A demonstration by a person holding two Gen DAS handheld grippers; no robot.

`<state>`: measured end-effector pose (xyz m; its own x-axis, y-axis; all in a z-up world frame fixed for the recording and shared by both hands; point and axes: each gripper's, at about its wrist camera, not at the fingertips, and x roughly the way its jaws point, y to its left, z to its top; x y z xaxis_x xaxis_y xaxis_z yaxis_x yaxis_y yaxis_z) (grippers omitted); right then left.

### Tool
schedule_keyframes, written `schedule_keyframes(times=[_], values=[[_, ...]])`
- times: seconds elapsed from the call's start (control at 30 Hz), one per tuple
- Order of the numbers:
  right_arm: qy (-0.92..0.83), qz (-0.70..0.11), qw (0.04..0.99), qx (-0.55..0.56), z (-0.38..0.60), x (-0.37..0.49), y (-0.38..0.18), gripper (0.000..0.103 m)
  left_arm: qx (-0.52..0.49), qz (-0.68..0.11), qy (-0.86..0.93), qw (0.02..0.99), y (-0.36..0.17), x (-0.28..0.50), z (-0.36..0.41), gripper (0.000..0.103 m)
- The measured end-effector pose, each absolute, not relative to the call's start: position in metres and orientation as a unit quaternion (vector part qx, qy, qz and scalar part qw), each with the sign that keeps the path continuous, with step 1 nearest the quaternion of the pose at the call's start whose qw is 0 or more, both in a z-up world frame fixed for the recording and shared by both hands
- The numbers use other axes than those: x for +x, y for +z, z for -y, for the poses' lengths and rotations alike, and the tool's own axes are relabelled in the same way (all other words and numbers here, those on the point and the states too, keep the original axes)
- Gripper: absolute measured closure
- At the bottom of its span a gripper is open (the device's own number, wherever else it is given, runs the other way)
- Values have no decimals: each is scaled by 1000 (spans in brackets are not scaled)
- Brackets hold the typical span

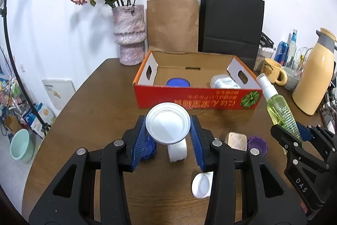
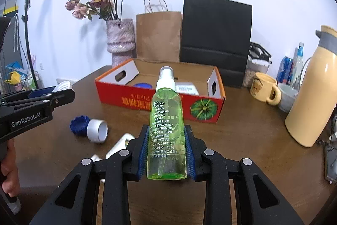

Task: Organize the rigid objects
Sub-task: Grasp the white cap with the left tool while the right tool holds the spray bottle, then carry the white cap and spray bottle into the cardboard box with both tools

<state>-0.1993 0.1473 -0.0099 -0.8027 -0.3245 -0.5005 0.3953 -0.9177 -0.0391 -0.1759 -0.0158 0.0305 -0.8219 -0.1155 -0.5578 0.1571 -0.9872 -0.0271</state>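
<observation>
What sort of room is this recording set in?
Probably a home living or dining area: a wooden table with a vase of dried roses, a thermos and a mug.

- A dark wooden table (image 2: 242,140) bears a red cardboard box (image 2: 160,103).
- Vase (image 1: 129,35), paper bags (image 1: 172,24), mug (image 2: 264,88) and yellow jug (image 2: 311,94) line its far edge.
- Small containers (image 2: 98,131) lie nearer.

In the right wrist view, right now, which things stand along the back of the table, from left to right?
Vase of dried roses → brown paper bag → black paper bag → yellow mug → blue can → cream thermos jug.
</observation>
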Motion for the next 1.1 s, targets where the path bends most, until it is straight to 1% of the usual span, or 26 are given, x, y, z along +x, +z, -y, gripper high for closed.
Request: schedule_keyframes(times=[0.4, 1.1], values=[[-950, -62, 186, 242, -138, -225, 7, 69, 277, -56, -956, 74, 46, -204, 17, 66], [-947, -42, 185, 258, -119, -293, 6, 69, 274, -89, -954, 83, 50, -265, 28, 66]])
